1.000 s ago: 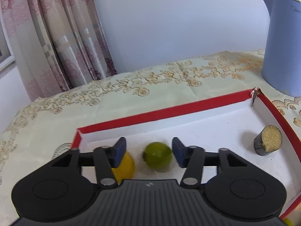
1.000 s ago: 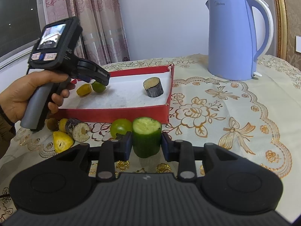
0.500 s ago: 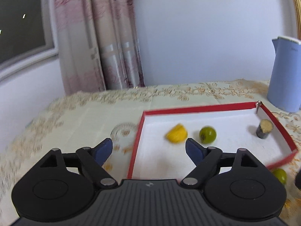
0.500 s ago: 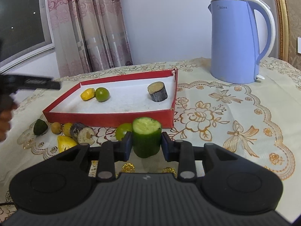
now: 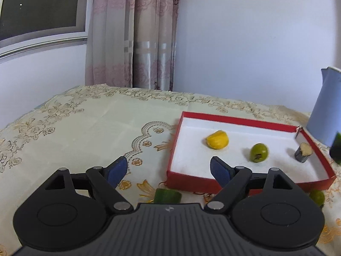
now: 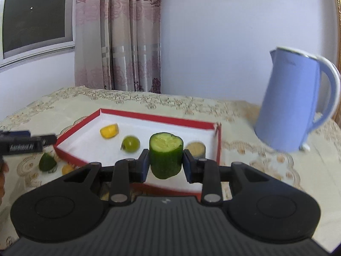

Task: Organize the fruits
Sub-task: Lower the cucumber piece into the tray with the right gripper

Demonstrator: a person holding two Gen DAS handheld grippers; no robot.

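A red box with a white floor (image 5: 213, 166) (image 6: 162, 118) holds a yellow fruit piece (image 5: 217, 139) (image 6: 109, 130), a green round fruit (image 5: 258, 152) (image 6: 130, 144) and a dark-skinned cut stub (image 5: 302, 152) (image 6: 196, 148). My left gripper (image 5: 169, 166) is open and empty, in front of the box's near left corner, above a dark green piece (image 5: 167, 195) (image 6: 47, 162) on the cloth. My right gripper (image 6: 164, 163) is shut on a cucumber chunk (image 6: 165, 154), held above the box's near wall; the chunk shows at the left wrist view's right edge (image 5: 336, 147).
A blue kettle (image 6: 296, 100) (image 5: 326, 108) stands right of the box. Loose fruit lies on the embroidered tablecloth (image 5: 85, 128) in front of the box: a green round one (image 5: 317, 196) and a yellow piece (image 6: 67, 168). Curtain and wall stand behind the table.
My left gripper drew back out of the box, opened wide and swung left. My right gripper lifted the cucumber chunk off the cloth and carried it up toward the box.
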